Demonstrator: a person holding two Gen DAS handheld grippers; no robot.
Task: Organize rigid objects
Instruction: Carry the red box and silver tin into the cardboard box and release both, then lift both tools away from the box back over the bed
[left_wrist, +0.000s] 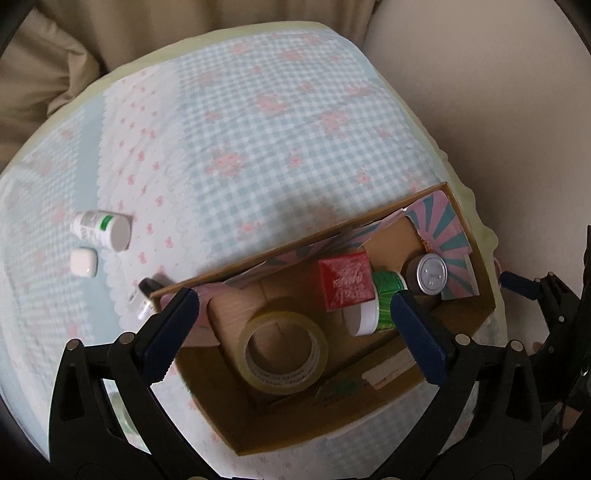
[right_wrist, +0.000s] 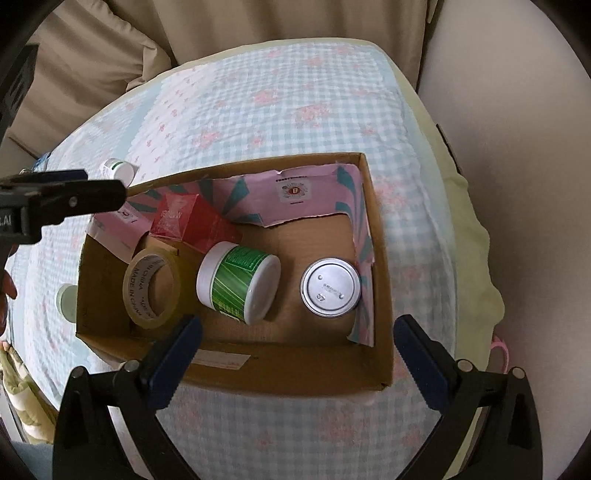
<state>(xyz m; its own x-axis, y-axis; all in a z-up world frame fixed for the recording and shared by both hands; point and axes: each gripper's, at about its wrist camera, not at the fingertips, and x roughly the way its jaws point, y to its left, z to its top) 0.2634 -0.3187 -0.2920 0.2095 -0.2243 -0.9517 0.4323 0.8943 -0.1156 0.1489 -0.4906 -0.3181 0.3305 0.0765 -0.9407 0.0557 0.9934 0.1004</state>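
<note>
An open cardboard box (left_wrist: 484, 266) (right_wrist: 380, 280) sits on the checked cloth. Inside lie a tape roll (left_wrist: 282, 354) (right_wrist: 153, 288), a red carton (left_wrist: 347, 282) (right_wrist: 192, 223), a green-labelled white jar (left_wrist: 384, 306) (right_wrist: 238, 282) on its side and a silver-lidded can (left_wrist: 430, 273) (right_wrist: 330, 287). My left gripper (left_wrist: 291, 314) is open and empty above the box; it also shows in the right wrist view (right_wrist: 66, 199). My right gripper (right_wrist: 295, 339) is open and empty over the box's near wall; it also shows in the left wrist view (left_wrist: 528, 288).
Outside the box on the cloth lie a white bottle with a green mark (left_wrist: 103, 229) (right_wrist: 118, 170), a small white case (left_wrist: 84, 261) and a small dark and silver item (left_wrist: 146, 295) by the box's left corner. A pale round object (right_wrist: 66, 295) lies left of the box.
</note>
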